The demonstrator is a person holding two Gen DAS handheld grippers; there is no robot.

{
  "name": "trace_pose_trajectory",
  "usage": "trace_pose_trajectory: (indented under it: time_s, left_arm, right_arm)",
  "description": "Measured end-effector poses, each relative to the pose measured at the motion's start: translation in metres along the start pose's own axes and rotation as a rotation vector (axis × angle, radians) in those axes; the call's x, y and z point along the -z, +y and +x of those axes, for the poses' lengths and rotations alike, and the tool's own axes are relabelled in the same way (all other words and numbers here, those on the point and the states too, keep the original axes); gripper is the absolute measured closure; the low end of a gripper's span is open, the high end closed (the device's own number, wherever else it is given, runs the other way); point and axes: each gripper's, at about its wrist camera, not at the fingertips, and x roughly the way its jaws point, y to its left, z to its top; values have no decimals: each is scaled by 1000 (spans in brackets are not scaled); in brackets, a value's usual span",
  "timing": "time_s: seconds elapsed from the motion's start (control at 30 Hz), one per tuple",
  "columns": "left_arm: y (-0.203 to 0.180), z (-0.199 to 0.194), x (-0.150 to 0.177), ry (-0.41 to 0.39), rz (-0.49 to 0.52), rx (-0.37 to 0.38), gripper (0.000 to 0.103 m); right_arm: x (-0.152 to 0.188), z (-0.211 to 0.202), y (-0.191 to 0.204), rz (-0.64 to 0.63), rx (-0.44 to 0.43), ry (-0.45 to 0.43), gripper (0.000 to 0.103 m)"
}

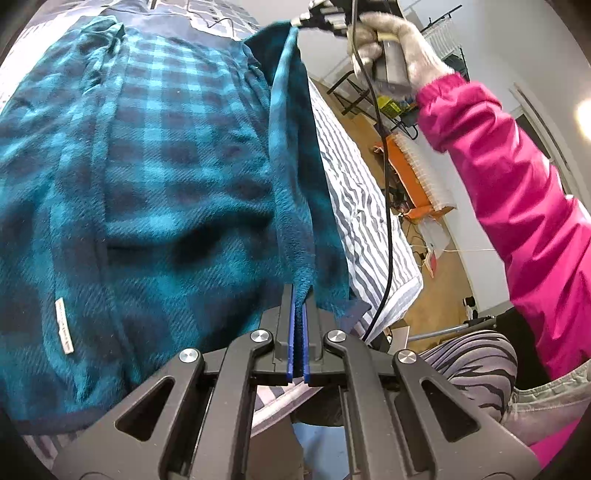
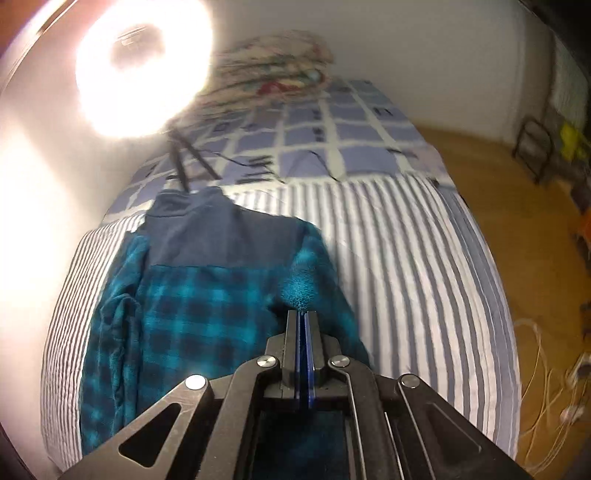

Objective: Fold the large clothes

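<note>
A teal and navy plaid fleece shirt [image 1: 155,155] with a plain navy yoke lies on a striped bed; it also shows in the right wrist view [image 2: 192,306]. My left gripper [image 1: 298,291] is shut on the shirt's right side edge near the hem. My right gripper [image 2: 303,314] is shut on the same edge higher up, and it shows in the left wrist view [image 1: 299,22] held by a gloved hand. The edge hangs lifted and taut between the two grippers. A white label [image 1: 63,326] sits near the hem.
The bed has a grey-and-white striped sheet [image 2: 424,266] and a blue checked quilt [image 2: 332,136] at its head, with a patterned pillow [image 2: 280,70]. A bright lamp [image 2: 144,66] glares at left. Wooden floor [image 2: 524,236] with cables and an orange box [image 1: 413,177] lies to the right.
</note>
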Motion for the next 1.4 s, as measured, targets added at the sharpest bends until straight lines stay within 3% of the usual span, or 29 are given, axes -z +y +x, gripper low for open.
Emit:
trace_pose_trajectory:
  time_s: [0.13, 0.37, 0.6, 0.7, 0.83, 0.97, 1.17, 1.4]
  left_arm:
    - [9, -1, 0, -3, -24, -10, 103]
    - [29, 9, 3, 31, -92, -36, 103]
    - [41, 20, 6, 70, -133, -59, 103]
    - [39, 18, 6, 63, -122, -71, 103]
    - [36, 17, 9, 57, -119, -75, 103]
    - [36, 13, 16, 56, -116, -73, 103]
    - [39, 7, 14, 47, -127, -47, 103]
    - [48, 5, 13, 39, -162, -12, 103]
  right_arm:
    - [-14, 16, 45, -118, 0, 6, 103]
    - [-7, 97, 114, -263, -37, 91, 103]
    - [18, 158, 114, -245, -61, 190, 101]
    - [17, 132, 91, -153, -111, 160, 76]
    - [26, 59, 52, -68, -171, 78, 74]
    - [59, -1, 18, -16, -177, 67, 74]
    - [146, -56, -16, 76, -222, 156, 72]
    - [263, -79, 5, 94, -293, 324, 68]
